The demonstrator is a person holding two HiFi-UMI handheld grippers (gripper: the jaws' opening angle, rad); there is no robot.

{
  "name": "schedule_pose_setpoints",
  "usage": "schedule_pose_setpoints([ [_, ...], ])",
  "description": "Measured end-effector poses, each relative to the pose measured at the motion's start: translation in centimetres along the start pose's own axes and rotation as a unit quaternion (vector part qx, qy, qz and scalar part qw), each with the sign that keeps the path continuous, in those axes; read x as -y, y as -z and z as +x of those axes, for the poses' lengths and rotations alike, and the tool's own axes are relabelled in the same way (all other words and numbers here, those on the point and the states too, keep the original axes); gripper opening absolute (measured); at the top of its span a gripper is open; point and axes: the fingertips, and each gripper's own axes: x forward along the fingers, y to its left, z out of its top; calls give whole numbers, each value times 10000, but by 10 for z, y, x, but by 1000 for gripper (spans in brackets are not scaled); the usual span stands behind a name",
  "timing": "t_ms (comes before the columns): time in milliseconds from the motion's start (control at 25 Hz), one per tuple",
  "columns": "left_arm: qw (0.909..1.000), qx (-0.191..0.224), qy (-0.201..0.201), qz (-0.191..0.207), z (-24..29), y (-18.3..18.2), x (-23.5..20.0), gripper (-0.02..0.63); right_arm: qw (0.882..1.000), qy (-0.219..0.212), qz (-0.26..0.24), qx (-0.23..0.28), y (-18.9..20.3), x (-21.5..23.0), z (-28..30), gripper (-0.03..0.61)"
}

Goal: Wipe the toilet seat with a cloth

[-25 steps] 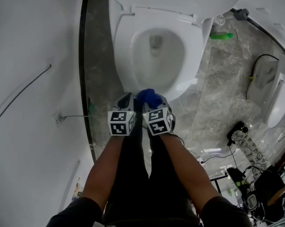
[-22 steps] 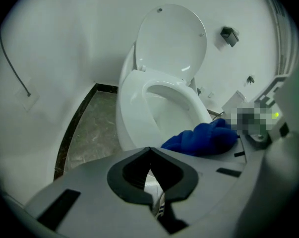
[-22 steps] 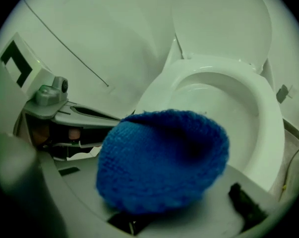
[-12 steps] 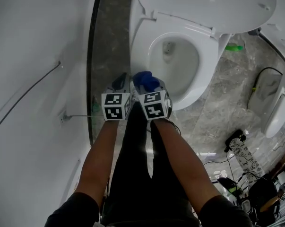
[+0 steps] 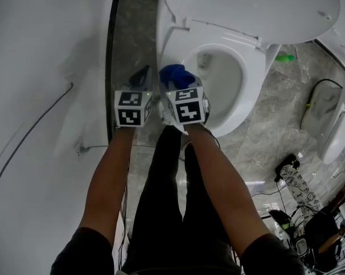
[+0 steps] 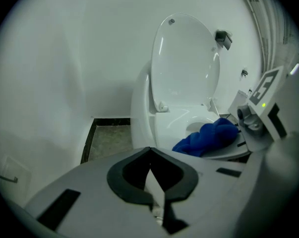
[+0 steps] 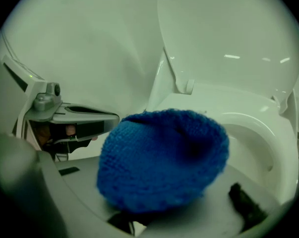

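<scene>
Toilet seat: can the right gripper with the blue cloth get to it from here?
Probably yes. The right gripper holds the cloth right at the near edge of the toilet seat, the lid is up, and nothing sits between them.

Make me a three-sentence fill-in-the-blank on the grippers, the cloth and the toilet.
The right gripper is shut on a ____ cloth.
The left gripper has its jaws ____, with nothing between them.
The toilet lid is ____, leaving the toilet seat uncovered.
Missing words: blue; shut; raised.
</scene>
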Motion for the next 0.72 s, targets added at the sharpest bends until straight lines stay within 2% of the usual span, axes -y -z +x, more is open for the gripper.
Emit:
schedule_pose_setpoints([
  [120,9999,76,136,-56,11,-13,6,10,9998,16,143,98,-19,10,6,97],
  [280,9995,195,247,78,25,-36,15,9,9988,95,329,359,-50,32,10,97],
  [520,9981,272,433,345,36,-70,32,9,9963,528,341,593,-77,82,0,97],
  [640,9974,498,517,115,29,-90,44,9,9888,798,161,1254,-96,108,-42,97],
  [720,9955,747,573,-69,15,-104,59,9,9752,1141,-57,1895,-105,121,-90,97],
])
